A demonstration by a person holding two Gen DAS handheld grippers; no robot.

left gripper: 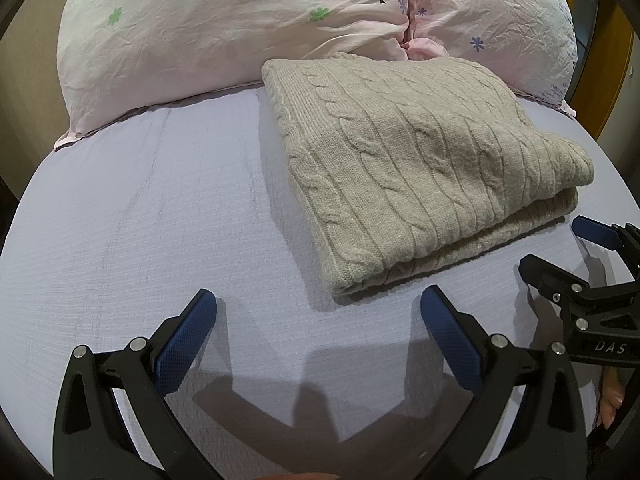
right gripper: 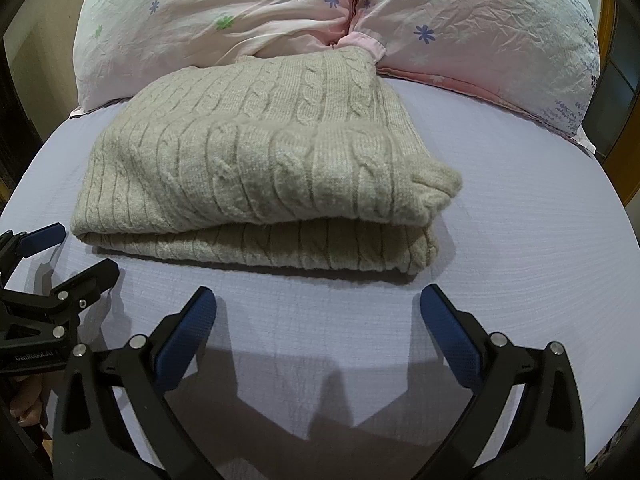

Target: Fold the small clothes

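Observation:
A beige cable-knit sweater [left gripper: 412, 168] lies folded in a thick rectangle on the lilac bed sheet [left gripper: 140, 220], its far edge against the pillows. It also shows in the right wrist view [right gripper: 256, 168], with the top layer's corner overhanging at the right. My left gripper [left gripper: 318, 304] is open and empty, just short of the sweater's near left corner. My right gripper [right gripper: 318, 300] is open and empty, in front of the sweater's near edge. Each gripper shows in the other's view: the right one [left gripper: 560, 244], the left one [right gripper: 80, 248].
Two pink floral pillows [left gripper: 224, 36] [left gripper: 500, 20] lie across the head of the bed behind the sweater. A wooden frame [left gripper: 616, 64] stands past the bed's right side. Bare sheet [right gripper: 540, 240] lies to the right of the sweater.

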